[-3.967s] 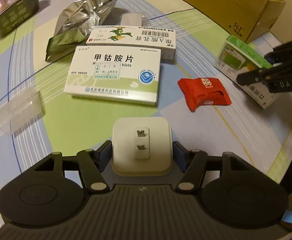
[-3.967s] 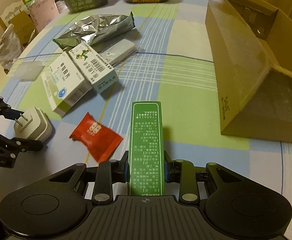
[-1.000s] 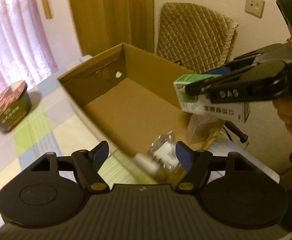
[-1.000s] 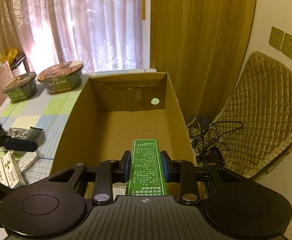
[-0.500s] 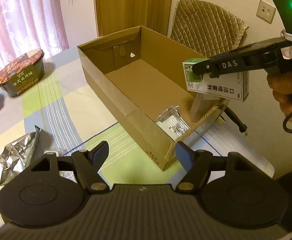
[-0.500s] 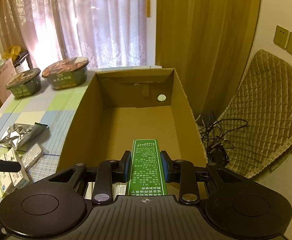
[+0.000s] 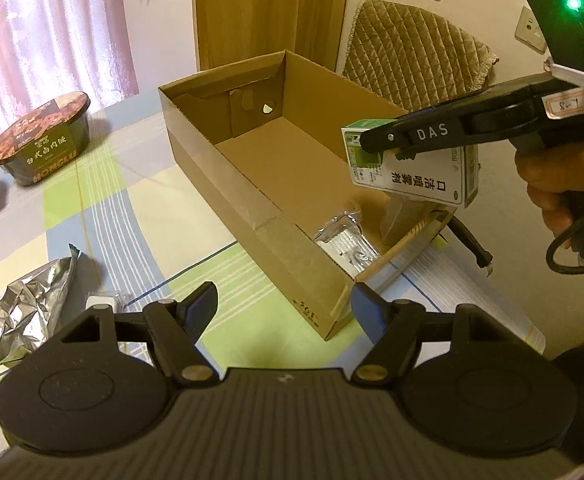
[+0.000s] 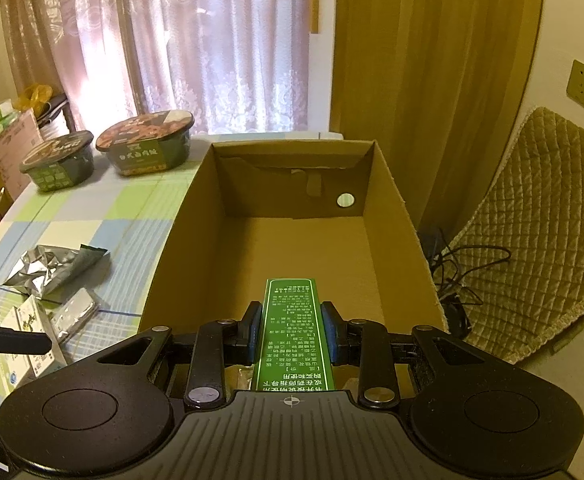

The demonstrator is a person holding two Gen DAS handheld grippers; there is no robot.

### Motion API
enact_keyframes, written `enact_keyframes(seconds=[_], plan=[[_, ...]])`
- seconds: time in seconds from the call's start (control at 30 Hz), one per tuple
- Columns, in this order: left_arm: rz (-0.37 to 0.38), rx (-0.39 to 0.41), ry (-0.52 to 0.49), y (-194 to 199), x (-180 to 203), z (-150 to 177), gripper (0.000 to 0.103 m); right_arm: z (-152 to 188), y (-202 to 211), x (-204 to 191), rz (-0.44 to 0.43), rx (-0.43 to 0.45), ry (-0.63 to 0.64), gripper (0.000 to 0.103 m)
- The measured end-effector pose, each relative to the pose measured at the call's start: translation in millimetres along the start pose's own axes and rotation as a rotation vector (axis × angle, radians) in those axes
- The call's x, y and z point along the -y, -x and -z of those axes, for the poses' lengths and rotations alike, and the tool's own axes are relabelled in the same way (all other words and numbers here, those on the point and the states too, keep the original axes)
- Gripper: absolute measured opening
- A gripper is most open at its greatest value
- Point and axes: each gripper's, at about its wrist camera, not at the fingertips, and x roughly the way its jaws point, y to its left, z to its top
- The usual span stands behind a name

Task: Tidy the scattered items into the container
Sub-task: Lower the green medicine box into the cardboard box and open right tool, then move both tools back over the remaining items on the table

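Cardboard box (image 8: 396,200) on checked tablecloth (image 8: 91,216) | curtains (image 8: 171,40) behind | quilted chair (image 8: 540,216), perhaps

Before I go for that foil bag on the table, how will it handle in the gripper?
The foil bag is crumpled and flattened, so it probably weighs little and will flop and buckle rather than stay stiff. Its shiny film may slip between the fingers; pinching a creased edge seems safer. The left gripper is open and empty, ready for it.

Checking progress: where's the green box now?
The green box is clamped in the right claw, held above the near end of the cardboard box.
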Motion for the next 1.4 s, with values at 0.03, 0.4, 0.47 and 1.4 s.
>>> enact_keyframes(seconds=[0.03,0.4,0.47,1.4], plan=[[0.000,0.000,0.001,0,0,0,0.069,-1,-1,-1,0.000,0.002,0.001,0.033],[-0.010,-0.003,0.022,3,-8,4,0.069,-9,1,-7,0.012,0.093,0.015,0.034],[-0.011,-0.005,0.026,4,-9,7,0.069,-7,2,-5,0.012,0.090,0.002,0.034],[-0.106,-0.032,0.213,92,-45,108,0.069,72,94,-86,-0.087,0.026,-0.106,0.093]])
